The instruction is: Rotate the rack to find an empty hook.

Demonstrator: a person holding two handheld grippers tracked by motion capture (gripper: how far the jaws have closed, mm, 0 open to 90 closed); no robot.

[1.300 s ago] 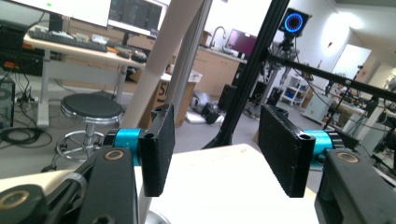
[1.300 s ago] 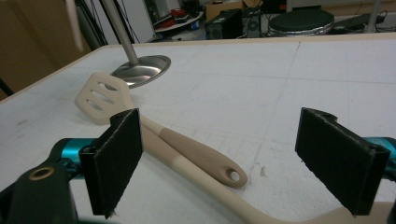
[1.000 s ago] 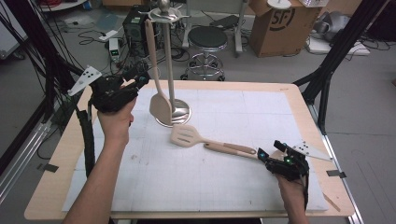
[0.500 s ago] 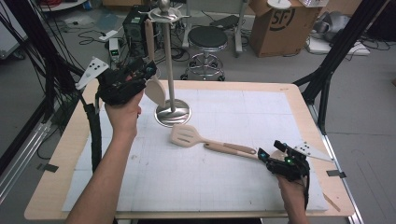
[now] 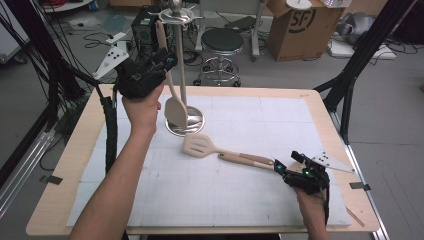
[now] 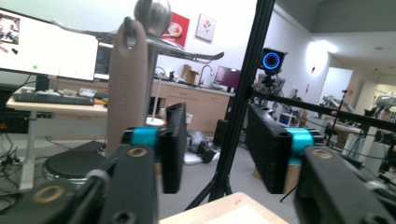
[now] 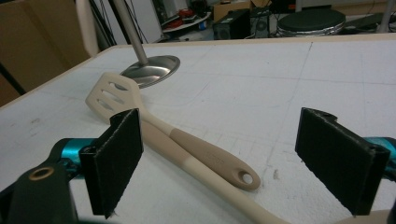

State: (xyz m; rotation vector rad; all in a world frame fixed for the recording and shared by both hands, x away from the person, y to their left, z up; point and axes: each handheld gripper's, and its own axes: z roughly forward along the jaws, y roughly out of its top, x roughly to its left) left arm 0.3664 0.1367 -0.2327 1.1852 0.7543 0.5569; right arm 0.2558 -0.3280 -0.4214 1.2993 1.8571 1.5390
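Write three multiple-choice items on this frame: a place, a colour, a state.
1. Where is the spoon? A: hanging on the stand. B: flat on the table. C: in a box.
2. What colour is the spatula head? A: black. B: cream. C: red.
3. How are the right hand-held gripper jaws? A: shut on the spatula. B: open. C: shut on nothing.

Answers: 1 A, its handle hangs from the stand's top arm. 2 B, the slotted head is cream. 3 B, the pads stand wide apart, touching nothing.
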